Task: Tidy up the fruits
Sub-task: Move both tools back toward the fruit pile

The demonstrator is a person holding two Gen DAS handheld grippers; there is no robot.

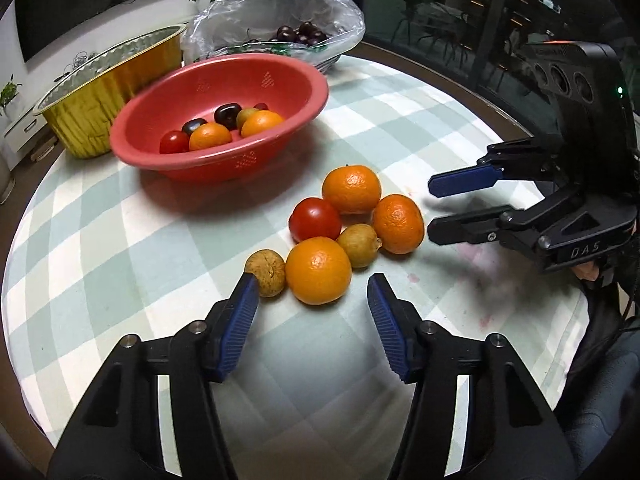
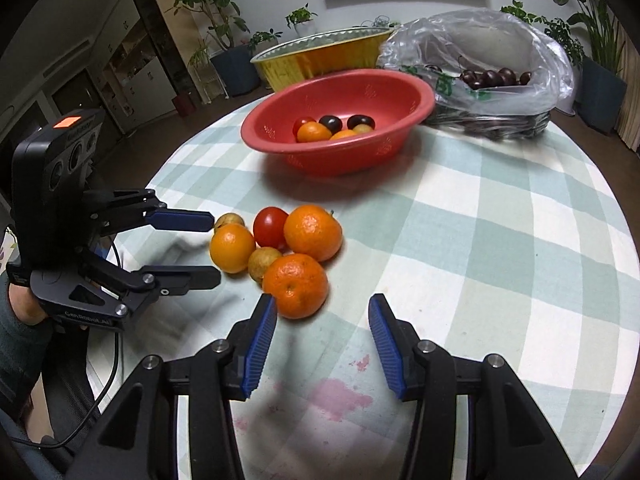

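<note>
**Loose fruit clustered on the table, both grippers hovering beside it**

Checked green-and-white cloth covers the round table (image 1: 420, 120), with potted plants and a dark wall screen behind it. Near the middle lies a tight cluster of loose fruit: three oranges, a red tomato (image 1: 315, 219) and two small tan-brown round fruits. The nearest smooth orange (image 1: 318, 271) touches the tan fruit at the cluster's left edge (image 1: 265, 273); the second tan fruit (image 1: 359, 245) is wedged between the oranges.

Behind the cluster stands a red plastic colander bowl (image 1: 280, 80) already holding two oranges, a small tomato, dark cherries and a yellowish fruit. A gold foil tray (image 1: 100, 92) stands behind it, touching its rim, and a clear plastic bag of dark cherries (image 1: 288, 12) sits at the far edge.

The left gripper (image 1: 312, 292) is released, its blue pads apart with the smooth orange just ahead of the gap, nothing pinched. The right gripper (image 2: 322, 312) also stands apart and empty, its left pad just beside the dimpled orange (image 2: 295, 286). Pinkish stains mark the cloth below it.
</note>
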